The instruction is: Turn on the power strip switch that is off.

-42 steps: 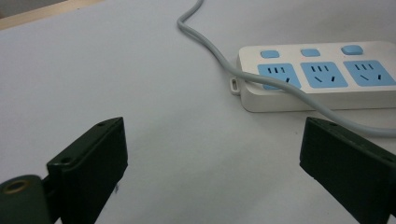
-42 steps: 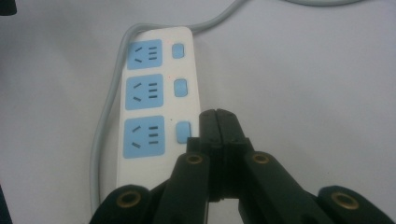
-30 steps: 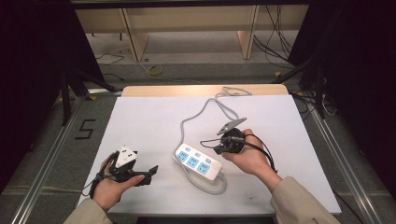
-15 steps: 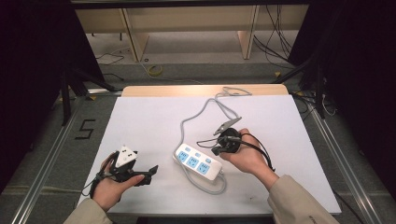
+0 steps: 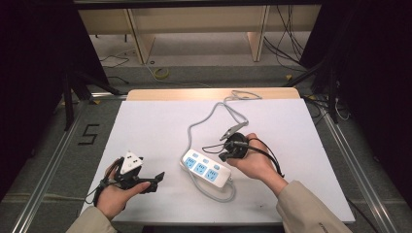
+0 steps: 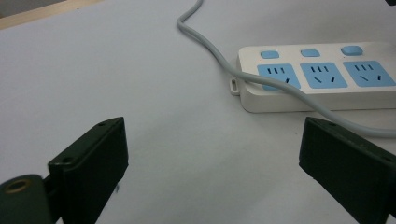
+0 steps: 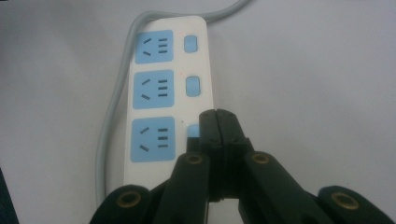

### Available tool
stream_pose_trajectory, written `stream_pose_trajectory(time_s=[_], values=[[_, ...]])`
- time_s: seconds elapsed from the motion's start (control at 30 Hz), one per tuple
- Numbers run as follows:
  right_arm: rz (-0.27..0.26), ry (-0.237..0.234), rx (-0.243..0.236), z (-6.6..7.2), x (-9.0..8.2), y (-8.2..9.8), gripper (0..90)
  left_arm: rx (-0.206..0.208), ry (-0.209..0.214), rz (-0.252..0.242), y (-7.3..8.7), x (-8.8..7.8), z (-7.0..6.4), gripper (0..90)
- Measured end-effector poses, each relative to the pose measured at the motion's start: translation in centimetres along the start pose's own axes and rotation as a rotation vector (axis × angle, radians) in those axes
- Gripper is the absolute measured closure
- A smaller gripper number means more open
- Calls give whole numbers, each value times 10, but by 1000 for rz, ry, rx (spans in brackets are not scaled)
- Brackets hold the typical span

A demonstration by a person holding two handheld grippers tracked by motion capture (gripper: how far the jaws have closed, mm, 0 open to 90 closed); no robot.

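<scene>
Power strip (image 5: 206, 169), white with three blue sockets, lies slantwise near the middle of the white table (image 5: 155, 126) in the high view, its grey cord (image 5: 206, 121) running off to the far edge and a loop of it curling round the strip's near side. At the right, the right gripper (image 5: 222, 157) rests in the person's hand just beside the strip's far right end, tips pointed down at it. The left gripper (image 5: 156, 178) sits low at the near left, well apart from the strip

Left gripper view: the two black jaws stand spread wide with bare table between them, and the strip lies beyond at the right, the cord crossing over its nearest socket

Right gripper view: the jaws are pressed together, holding nothing, and their joined tip sits over the nearest blue switch (image 7: 190, 131) beside the nearest socket; whether it touches the button I cannot tell. The other two switches lie farther along the same edge

Judging from this, the step in hand is pushing that near switch with the closed tip. The next move calls for a short, straight press down on the button, kept centred so the tip does not slide off onto the socket face or shove the strip sideways, while the left gripper waits or steadies the strip's other end
</scene>
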State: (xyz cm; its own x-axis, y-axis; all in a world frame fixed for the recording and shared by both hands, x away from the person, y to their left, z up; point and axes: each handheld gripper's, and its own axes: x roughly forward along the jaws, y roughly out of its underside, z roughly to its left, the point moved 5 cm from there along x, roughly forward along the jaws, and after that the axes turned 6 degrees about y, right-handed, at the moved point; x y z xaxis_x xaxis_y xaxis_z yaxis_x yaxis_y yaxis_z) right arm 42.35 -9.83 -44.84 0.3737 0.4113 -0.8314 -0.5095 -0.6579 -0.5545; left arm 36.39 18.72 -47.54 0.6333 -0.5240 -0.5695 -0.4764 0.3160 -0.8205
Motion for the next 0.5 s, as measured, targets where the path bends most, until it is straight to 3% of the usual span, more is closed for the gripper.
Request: stream_pose_trajectory(time_s=[0.5], values=[[19, 3, -23, 2, 8, -1, 900, 2, 2, 1, 0, 0, 0, 78]])
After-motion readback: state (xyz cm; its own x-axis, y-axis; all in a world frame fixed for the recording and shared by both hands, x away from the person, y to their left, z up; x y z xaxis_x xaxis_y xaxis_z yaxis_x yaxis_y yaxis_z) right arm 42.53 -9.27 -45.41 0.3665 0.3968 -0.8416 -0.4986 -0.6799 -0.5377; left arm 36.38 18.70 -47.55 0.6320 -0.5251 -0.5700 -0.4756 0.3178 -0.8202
